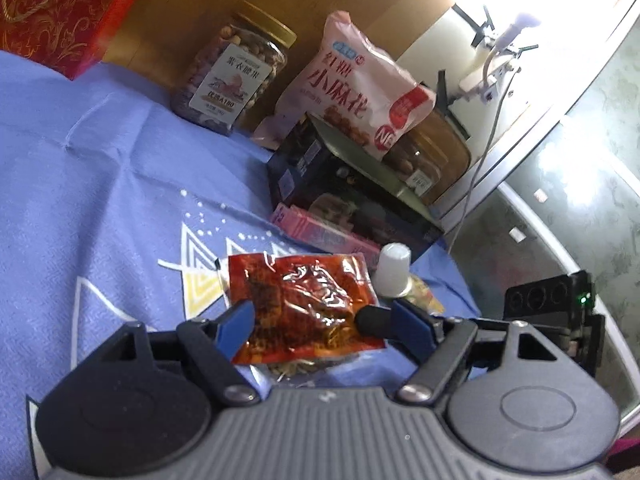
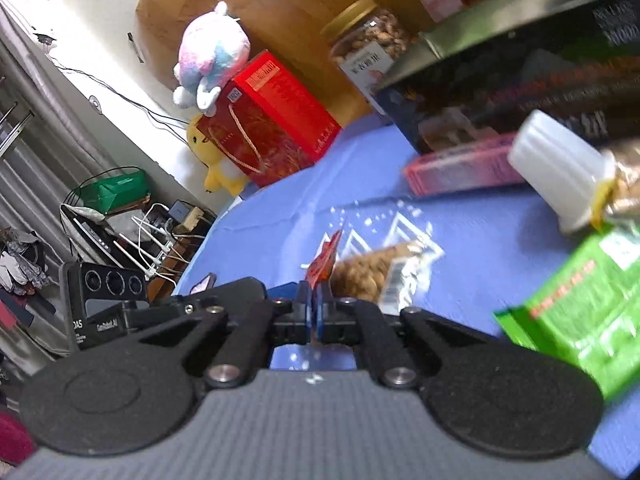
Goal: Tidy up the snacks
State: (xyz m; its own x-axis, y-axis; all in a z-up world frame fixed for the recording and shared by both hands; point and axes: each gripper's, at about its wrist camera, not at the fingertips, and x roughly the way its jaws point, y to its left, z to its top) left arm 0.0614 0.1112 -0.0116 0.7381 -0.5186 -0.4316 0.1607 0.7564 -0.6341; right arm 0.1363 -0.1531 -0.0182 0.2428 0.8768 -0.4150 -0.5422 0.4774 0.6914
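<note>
- The right gripper [image 2: 316,308] has its jaws closed on the edge of the red snack packet [image 1: 304,304] — seen edge-on from that wrist.
- The left gripper [image 1: 316,322] hangs with jaws open either side of the packet, not pressing it.
- Packet sits above the blue table [image 1: 100,200], near its right edge — boxes [image 1: 344,192] crowd behind; open cloth lies left.

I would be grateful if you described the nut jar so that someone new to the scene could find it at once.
Start at the blue tablecloth and look to its far edge, against the brown board. There, between the red gift box and the pink snack bag, stands the nut jar. It alone is clear plastic with a gold lid and white label.
</note>
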